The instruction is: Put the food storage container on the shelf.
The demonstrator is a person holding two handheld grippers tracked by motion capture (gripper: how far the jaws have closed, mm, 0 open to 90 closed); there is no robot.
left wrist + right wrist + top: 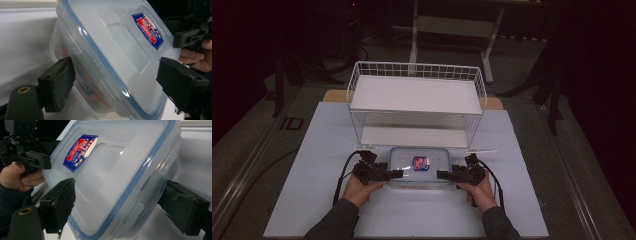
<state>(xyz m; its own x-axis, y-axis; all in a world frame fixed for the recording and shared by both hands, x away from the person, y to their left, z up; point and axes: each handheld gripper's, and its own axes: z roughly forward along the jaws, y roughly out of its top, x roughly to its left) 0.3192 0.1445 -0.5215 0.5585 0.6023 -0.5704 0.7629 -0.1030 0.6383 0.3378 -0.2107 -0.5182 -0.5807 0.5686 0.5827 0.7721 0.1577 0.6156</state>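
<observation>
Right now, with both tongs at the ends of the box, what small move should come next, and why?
Probably close both tongs. The left tongs and right tongs each straddle an end of the box, pads open and apparently not pressing. The box sits on the table before the rack, so grip before lifting.

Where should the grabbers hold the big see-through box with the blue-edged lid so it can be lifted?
Best by its two short ends, one gripper from each side. The clear box lies flat and is too wide for one pair of jaws. Each end has a lid rim and latch flap to straddle, lid above, wall below. The left gripper and right gripper already face those ends, jaws open.
</observation>
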